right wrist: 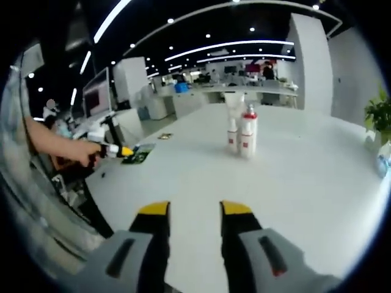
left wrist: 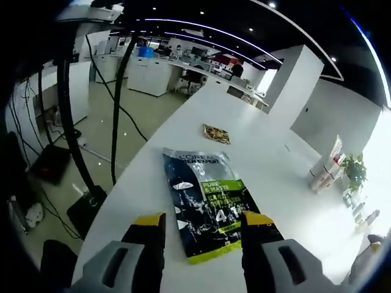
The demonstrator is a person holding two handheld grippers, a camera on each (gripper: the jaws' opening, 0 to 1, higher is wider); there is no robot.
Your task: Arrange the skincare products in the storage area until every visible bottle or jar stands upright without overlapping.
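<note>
The left gripper (left wrist: 203, 227) holds its yellow-tipped jaws apart and empty, straddling the near end of a flat dark-blue and green skincare sachet (left wrist: 206, 200) lying on the white table (left wrist: 269, 165). The sachet's long axis runs straight away from the fingers, so this gripper is clearly the nearer one. A smaller gold packet (left wrist: 217, 133) lies farther along. The right gripper (right wrist: 194, 215) also hangs with jaws parted, empty, over bare table; two white bottles with red labels (right wrist: 241, 135) stand upright, touching, well ahead of it.
</note>
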